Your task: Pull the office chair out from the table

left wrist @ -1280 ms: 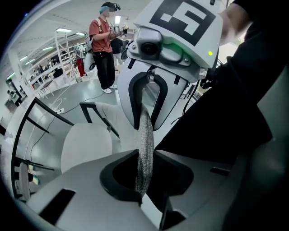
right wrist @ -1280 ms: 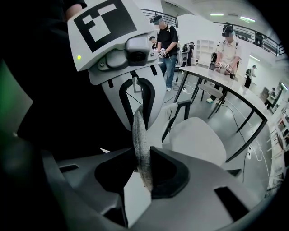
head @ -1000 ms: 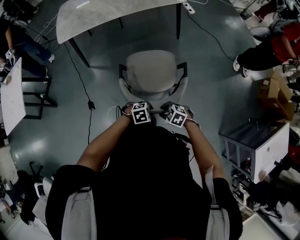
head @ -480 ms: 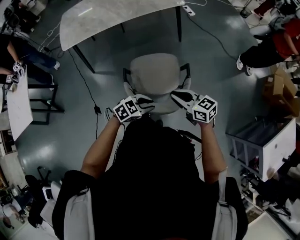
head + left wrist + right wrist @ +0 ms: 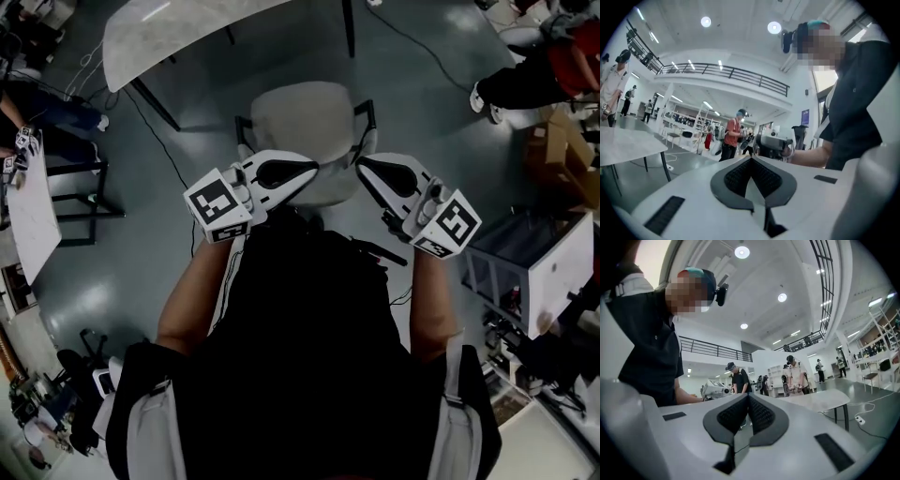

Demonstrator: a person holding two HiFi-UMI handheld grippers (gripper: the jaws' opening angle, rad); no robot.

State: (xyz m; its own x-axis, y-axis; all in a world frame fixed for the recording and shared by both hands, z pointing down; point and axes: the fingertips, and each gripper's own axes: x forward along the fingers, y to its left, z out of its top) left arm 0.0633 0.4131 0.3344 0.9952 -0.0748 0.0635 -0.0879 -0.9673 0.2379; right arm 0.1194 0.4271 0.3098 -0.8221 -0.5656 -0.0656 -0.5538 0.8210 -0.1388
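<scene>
Head view: office chair (image 5: pixel 309 127) below both hand-held grippers (image 5: pixel 312 170) (image 5: pixel 361 161).

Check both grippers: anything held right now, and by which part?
Nothing is held. The left gripper and right gripper both have jaws shut on nothing; the beige padded office chair stands ungripped.

Round ceiling lamps (image 5: pixel 742 251) are blazing white overhead, the glossy floor (image 5: pixel 89 295) is throwing back soft glare, the head view is looking dim, and both gripper views are bending and darkening at their edges.
</scene>
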